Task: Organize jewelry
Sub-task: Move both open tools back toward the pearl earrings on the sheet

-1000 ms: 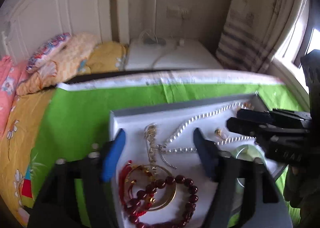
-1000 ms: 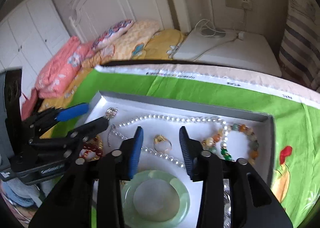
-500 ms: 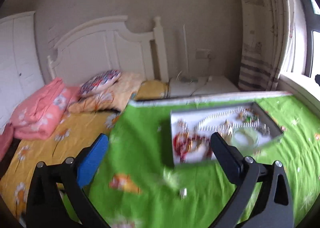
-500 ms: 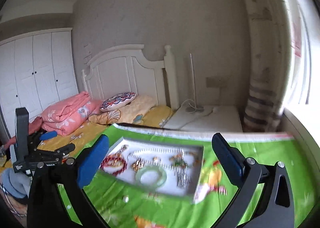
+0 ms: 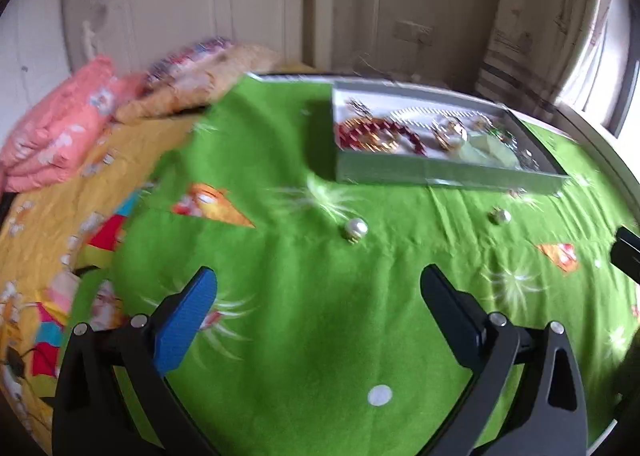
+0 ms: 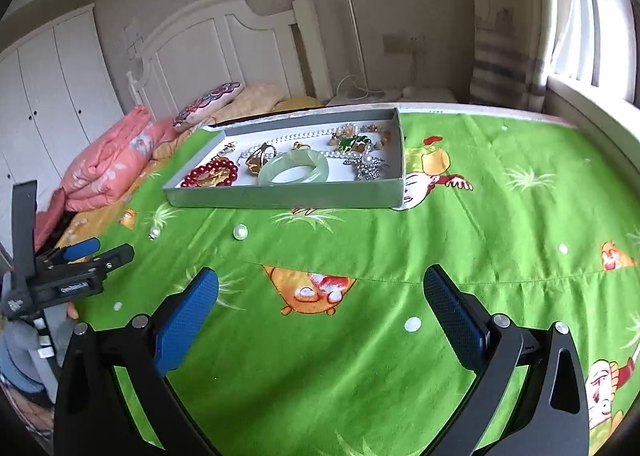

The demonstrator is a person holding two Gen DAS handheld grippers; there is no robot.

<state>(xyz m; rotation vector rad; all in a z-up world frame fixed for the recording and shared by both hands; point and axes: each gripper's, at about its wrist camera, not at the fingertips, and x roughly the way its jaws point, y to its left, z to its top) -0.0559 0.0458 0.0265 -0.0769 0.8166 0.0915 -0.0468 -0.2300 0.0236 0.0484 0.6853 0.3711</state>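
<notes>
on the green sheet, far side: grey tray (image 6: 288, 198) lying flat, holding the jewelry.
tray contents: pale green bangle (image 6: 294, 173) near the front wall; red bead bracelet (image 6: 212, 173) at the left end with a gold piece inside it; pearl strand (image 6: 304, 136) running along the back; silver brooch (image 6: 366, 167) and green-stone piece (image 6: 352, 143) toward the right end.
loose pieces: two pearl earrings on the sheet in front of the tray, apart from it; one (image 6: 240, 232) near the middle, the other (image 6: 154, 233) further left.
green sheet (image 6: 480, 216): cartoon print, spread over the bed.
left gripper (image 5: 318, 300): jaws spread wide, nothing between them, over bare sheet, well short of the tray; view is blurred.
right gripper (image 6: 320, 298): jaws spread wide, empty, over bare sheet.
beyond: pink folded quilt (image 6: 116, 164) and pillows at the white headboard (image 6: 224, 44).
</notes>
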